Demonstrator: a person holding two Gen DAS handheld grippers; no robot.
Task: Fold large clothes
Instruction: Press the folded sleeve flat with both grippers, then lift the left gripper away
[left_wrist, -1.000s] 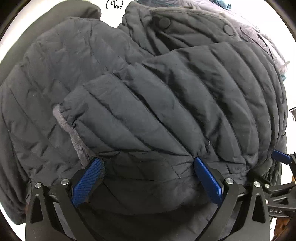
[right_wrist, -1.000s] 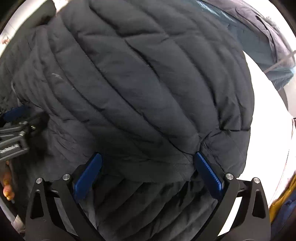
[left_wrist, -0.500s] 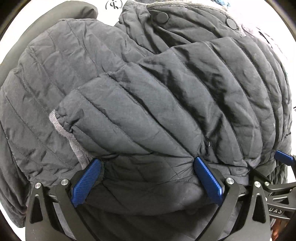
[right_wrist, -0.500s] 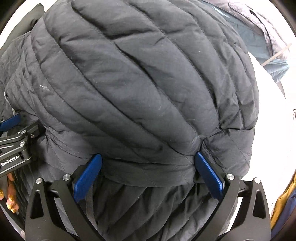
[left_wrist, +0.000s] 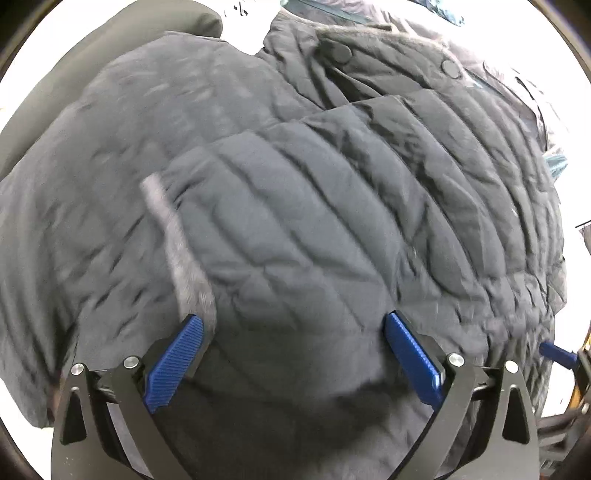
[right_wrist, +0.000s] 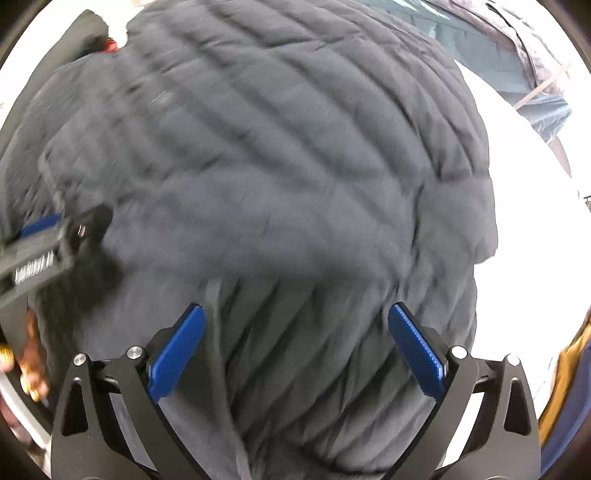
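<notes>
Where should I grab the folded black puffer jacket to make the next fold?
Probably the near doubled hem of the puffer jacket, where the folded layer ends just ahead of the left gripper and the right gripper. Come in low from the near side, one gripper toward each end: the edge there is thinner than the puffy quilted middle, so the open fingers can close around it.

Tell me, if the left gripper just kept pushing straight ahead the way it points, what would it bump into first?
Most likely the dark quilted jacket: its folded-over layer fills the space between and ahead of the left gripper's open fingers. The blur hides how close.
</notes>
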